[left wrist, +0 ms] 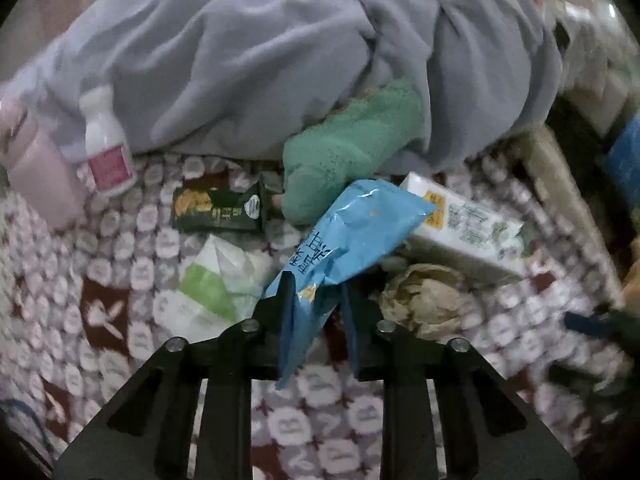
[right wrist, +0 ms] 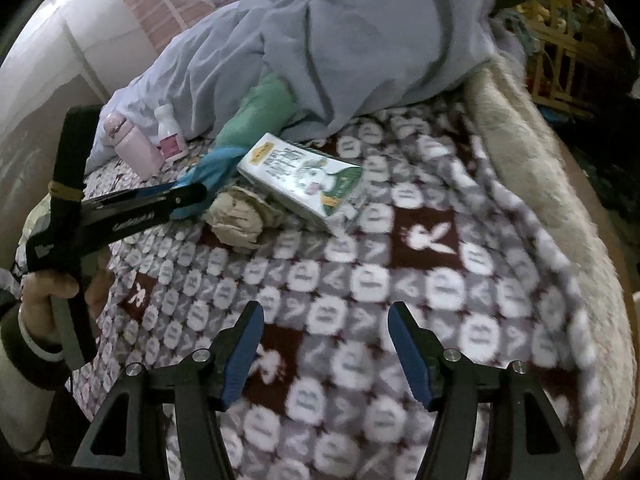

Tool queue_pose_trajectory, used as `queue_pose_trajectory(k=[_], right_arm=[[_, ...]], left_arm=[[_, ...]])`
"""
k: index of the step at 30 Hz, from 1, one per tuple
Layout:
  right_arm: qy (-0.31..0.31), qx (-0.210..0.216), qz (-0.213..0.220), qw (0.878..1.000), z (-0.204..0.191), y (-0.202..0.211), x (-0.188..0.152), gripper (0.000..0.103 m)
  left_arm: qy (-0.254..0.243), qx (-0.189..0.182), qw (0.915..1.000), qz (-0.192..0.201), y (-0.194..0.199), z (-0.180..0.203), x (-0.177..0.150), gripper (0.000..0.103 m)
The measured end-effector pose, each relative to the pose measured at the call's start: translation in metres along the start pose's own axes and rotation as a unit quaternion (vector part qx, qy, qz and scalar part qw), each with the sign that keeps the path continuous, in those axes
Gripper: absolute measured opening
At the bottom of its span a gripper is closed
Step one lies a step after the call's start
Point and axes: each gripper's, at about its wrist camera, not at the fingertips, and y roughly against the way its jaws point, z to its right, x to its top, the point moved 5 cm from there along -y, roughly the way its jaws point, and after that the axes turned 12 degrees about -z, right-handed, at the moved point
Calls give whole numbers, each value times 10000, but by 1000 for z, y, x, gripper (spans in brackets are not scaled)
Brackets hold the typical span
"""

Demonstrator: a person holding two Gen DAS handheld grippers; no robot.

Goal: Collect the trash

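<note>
The left claw (left wrist: 314, 300) is clenched on the blue snack bag (left wrist: 352, 220), which sticks up toward one o'clock from its jaws, just over the patterned bed blanket (left wrist: 132, 264). The right claw (right wrist: 326, 344) is released and holds nothing, above bare blanket. This looks like the picking-up step, so next the bag needs lifting away, and the crumpled paper ball (right wrist: 238, 220) at eleven o'clock from the right claw looks like the closest thing for it to grab
</note>
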Motion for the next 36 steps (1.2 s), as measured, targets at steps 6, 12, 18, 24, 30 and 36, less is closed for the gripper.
queue_pose_trajectory(k=[6, 12, 18, 24, 30, 36], right_arm=[[418, 147, 50, 9990, -36, -21, 26, 62], [655, 42, 97, 9978, -65, -55, 61, 63], [577, 92, -103, 9982, -69, -80, 71, 30], [679, 351, 217, 9968, -62, -35, 46, 23], [622, 423, 476, 9960, -48, 9, 12, 23], [381, 289, 647, 9968, -25, 34, -7, 23]], left_arm=[[463, -441, 9979, 101, 42, -17, -19, 10], [820, -791, 9933, 211, 75, -36, -49, 10], [946, -749, 9924, 225, 83, -41, -71, 10], [974, -893, 9909, 275, 81, -27, -77, 10], [722, -824, 9934, 331, 79, 17, -81, 10], [492, -767, 9952, 368, 78, 57, -81, 10]])
